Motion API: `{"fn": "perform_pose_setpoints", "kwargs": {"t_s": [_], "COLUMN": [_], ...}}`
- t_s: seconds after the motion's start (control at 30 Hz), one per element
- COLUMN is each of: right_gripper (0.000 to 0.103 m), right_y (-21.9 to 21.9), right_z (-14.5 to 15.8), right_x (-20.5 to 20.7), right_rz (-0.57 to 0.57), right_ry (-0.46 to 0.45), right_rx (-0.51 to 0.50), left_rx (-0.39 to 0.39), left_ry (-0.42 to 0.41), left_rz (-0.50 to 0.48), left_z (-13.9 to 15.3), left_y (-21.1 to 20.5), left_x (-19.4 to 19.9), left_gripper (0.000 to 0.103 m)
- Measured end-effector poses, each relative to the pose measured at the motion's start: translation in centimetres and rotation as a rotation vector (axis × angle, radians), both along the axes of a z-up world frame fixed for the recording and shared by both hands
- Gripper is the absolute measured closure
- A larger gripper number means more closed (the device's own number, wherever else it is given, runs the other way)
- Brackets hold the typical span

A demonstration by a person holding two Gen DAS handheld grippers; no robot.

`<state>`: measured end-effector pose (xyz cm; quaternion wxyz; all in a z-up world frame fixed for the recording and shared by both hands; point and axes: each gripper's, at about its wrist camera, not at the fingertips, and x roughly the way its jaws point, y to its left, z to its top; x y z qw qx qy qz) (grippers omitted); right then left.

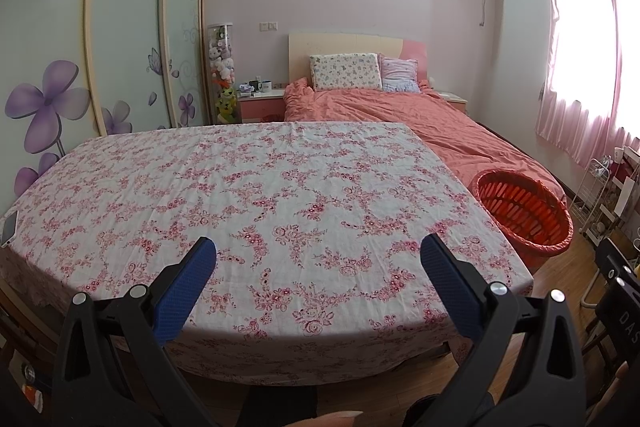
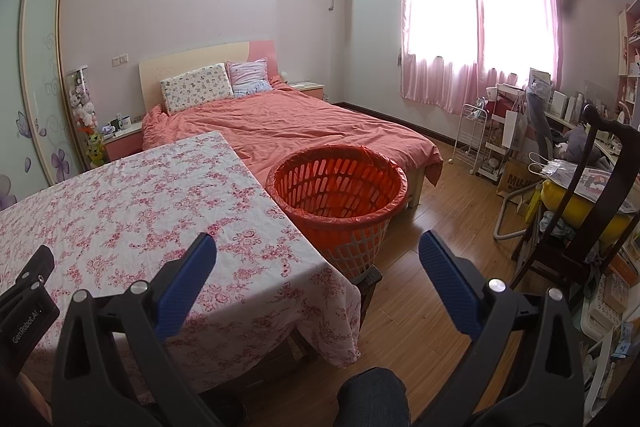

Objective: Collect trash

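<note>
Left wrist view: the left gripper (image 1: 318,255) is hovering over the near edge of a table (image 1: 280,187) draped in a pink floral cloth, its blue-padded jaws standing wide apart with nothing between them. No piece of trash is showing anywhere on the cloth; the only loose item is a flat, phone-like object (image 1: 9,227) lying at the table's far left edge, and what it is cannot be told. The orange basket (image 1: 524,211), lined with an orange bag, is sitting off the table's right corner, forward and to the right of these jaws, against the foot of the bed (image 1: 400,107).

Right wrist view: the right gripper (image 2: 318,253) is pointing past the table's right corner, its jaws likewise spread wide and holding nothing. The basket (image 2: 340,187) is standing almost straight ahead between the finger lines, just beside the table corner, its round mouth facing up and, as far as can be seen, nothing inside. Part of the left gripper's body is showing at the lower left over the cloth.

Judged from both views, the right hand is the nearer one to the basket, so any drop would fall to it; the trash itself is not yet in sight, and finding it is looking like the step in hand.
</note>
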<state>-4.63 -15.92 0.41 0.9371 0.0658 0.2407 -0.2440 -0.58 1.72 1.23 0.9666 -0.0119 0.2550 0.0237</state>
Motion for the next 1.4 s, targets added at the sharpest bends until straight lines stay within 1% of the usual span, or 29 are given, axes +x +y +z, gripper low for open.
{"fn": "perform_pose_setpoints", "kwargs": {"t_s": [1.4], "right_gripper": [0.004], "right_y": [0.0], "right_z": [0.01], "right_x": [0.03], "right_rz": [0.0], "right_ry": [0.002], "right_rx": [0.001], "left_rx": [0.01], "left_ry": [0.004], "left_rz": [0.001], "left_z": [-0.27], "left_y": [0.22], "left_x": [0.16], "left_gripper": [0.002]}}
